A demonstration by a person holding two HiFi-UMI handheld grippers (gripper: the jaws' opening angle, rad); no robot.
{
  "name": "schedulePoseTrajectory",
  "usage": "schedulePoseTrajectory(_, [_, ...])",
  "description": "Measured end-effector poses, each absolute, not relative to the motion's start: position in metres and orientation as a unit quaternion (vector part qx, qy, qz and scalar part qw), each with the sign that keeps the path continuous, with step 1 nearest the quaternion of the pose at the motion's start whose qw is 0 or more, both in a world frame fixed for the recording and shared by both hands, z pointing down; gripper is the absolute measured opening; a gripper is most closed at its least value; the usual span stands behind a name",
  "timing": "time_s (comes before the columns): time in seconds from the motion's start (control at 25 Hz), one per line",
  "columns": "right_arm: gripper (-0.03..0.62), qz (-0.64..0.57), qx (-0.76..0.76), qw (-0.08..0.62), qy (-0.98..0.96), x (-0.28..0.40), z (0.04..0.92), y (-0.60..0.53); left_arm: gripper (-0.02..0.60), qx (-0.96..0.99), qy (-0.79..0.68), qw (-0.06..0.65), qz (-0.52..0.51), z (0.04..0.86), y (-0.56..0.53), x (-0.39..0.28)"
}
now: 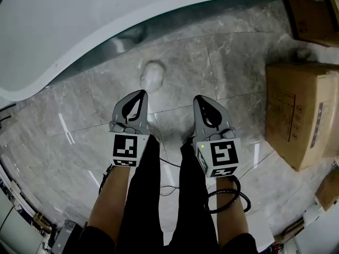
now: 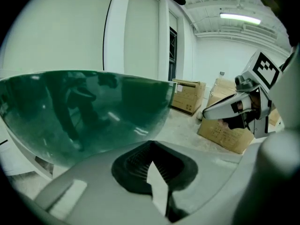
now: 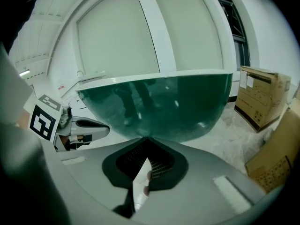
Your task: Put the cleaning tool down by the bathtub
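Observation:
A pale, rounded cleaning tool [image 1: 152,74] lies on the marble floor close to the base of the white bathtub [image 1: 79,30]; it is blurred and I cannot tell its kind. My left gripper [image 1: 141,93] hovers just short of it, shut and empty. Beside it, my right gripper [image 1: 199,98] is also shut with nothing in it. In the left gripper view the jaws [image 2: 151,143] meet in front of the tub's green-tinted wall [image 2: 84,111]. The right gripper view shows the same closed tips [image 3: 149,139] before the tub [image 3: 159,107].
Cardboard boxes [image 1: 302,115] stand on the floor at the right, also seen as boxes [image 2: 229,132] and a box [image 3: 260,97]. A black cable [image 1: 228,197] loops near my right arm. Cluttered items line the lower left edge.

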State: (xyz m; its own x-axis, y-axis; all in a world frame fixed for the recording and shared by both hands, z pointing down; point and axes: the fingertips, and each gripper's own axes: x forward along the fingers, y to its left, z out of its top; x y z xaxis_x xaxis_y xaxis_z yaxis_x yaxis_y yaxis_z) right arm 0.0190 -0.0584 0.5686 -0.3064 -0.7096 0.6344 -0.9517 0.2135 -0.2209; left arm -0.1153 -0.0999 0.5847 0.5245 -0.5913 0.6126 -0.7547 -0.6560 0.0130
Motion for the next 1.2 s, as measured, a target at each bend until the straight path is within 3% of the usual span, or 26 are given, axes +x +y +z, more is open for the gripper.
schedulePoseTrajectory(1.2, [0.023, 0.241, 0.572, 0.164, -0.766, 0.019, 0.408, -0.064, 0.0, 0.866, -0.418, 0.099, 0.256, 0.419, -0.092, -0.119])
